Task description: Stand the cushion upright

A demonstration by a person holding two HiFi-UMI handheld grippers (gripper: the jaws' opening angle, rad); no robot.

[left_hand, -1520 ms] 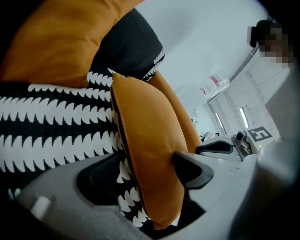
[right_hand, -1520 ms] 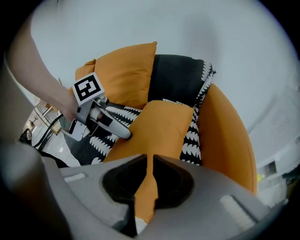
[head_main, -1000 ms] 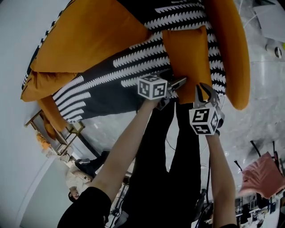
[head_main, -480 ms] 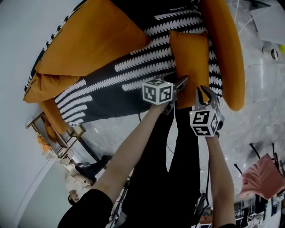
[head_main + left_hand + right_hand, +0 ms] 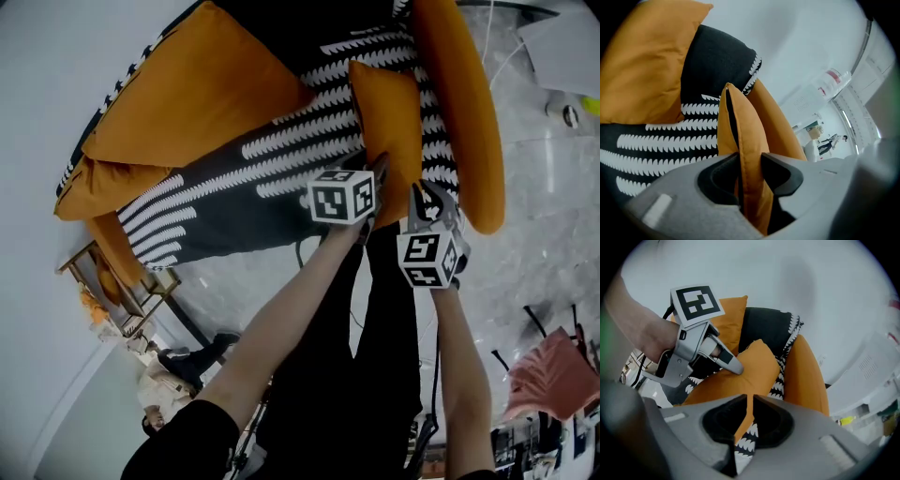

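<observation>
1. A glossy grey stone-look floor [image 5: 553, 234] lies under everything in the head view.
2. A black fabric sofa with rows of white toothed stripes [image 5: 281, 159] fills the upper part of that view.
3. A large orange fabric back cushion [image 5: 187, 94] leans on the sofa's left part.
4. A long orange padded arm bolster [image 5: 459, 103] runs down the sofa's right side.
5. The small orange square fabric cushion [image 5: 384, 117] sits on the striped seat, just beside the arm bolster. Its near edge is raised toward the two grippers. In the left gripper view the cushion stands edge-on, rising straight up out of the jaws with its dark seam showing.
6. The left gripper [image 5: 378, 169], with its black-and-white marker cube [image 5: 342, 195], has just been closing its jaws. They now pinch the cushion's near edge, and both pads press on the orange fabric. In the right gripper view it grips the cushion's left side.
7. The right gripper [image 5: 428, 199] sits just beside the left one. Its jaws are nearly together, clamped on a thin fold at the cushion's near corner, with striped sofa fabric visible below.
</observation>
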